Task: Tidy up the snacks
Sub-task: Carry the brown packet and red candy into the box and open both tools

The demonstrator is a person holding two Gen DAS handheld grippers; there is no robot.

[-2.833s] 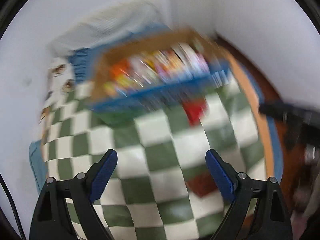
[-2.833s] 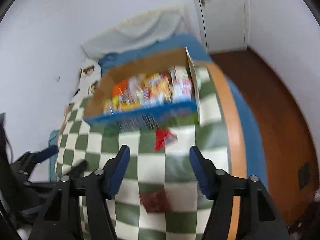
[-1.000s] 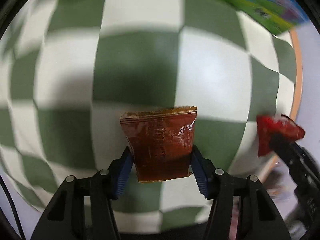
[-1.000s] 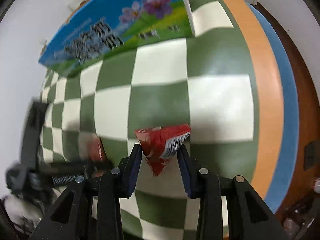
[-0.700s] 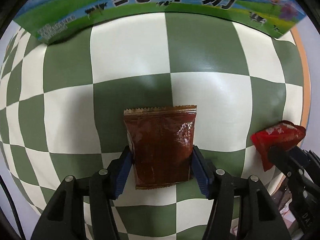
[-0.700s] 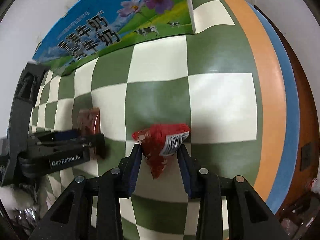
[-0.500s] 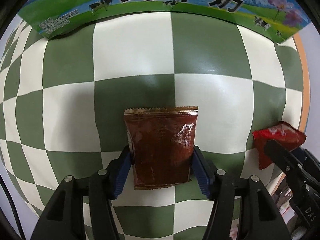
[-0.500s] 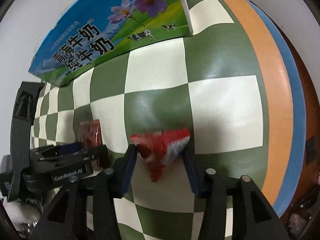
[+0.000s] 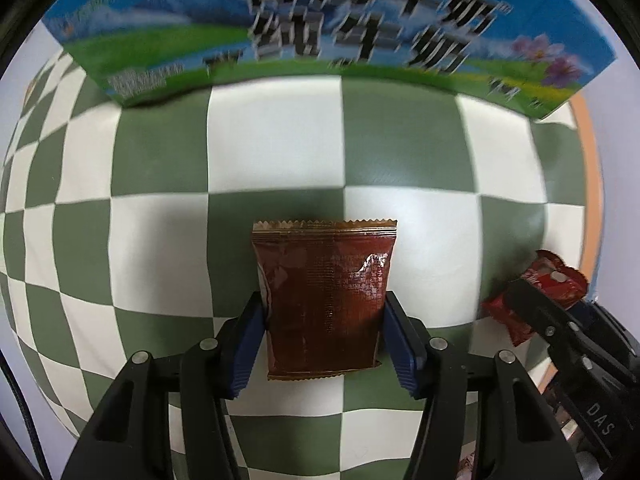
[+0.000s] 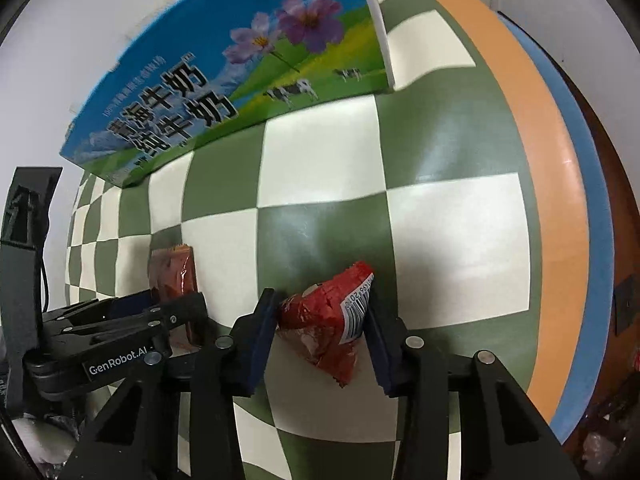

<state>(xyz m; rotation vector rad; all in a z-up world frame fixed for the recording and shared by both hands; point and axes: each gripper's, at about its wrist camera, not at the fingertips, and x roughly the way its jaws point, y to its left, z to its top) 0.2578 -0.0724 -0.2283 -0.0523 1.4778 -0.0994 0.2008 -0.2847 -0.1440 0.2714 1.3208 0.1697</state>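
Two snack packets pinched over a green-and-white checkered tablecloth, near a blue-and-green printed milk carton box.

Held between the blue pads of the left gripper: a flat dark brown foil packet, long axis running away from the tool, serrated end pointing toward the box. Clamped crosswise in the right gripper, just to the right: a crumpled red barcoded snack wrapper, tilted, one corner hanging down. Both tools angled down over the cloth.
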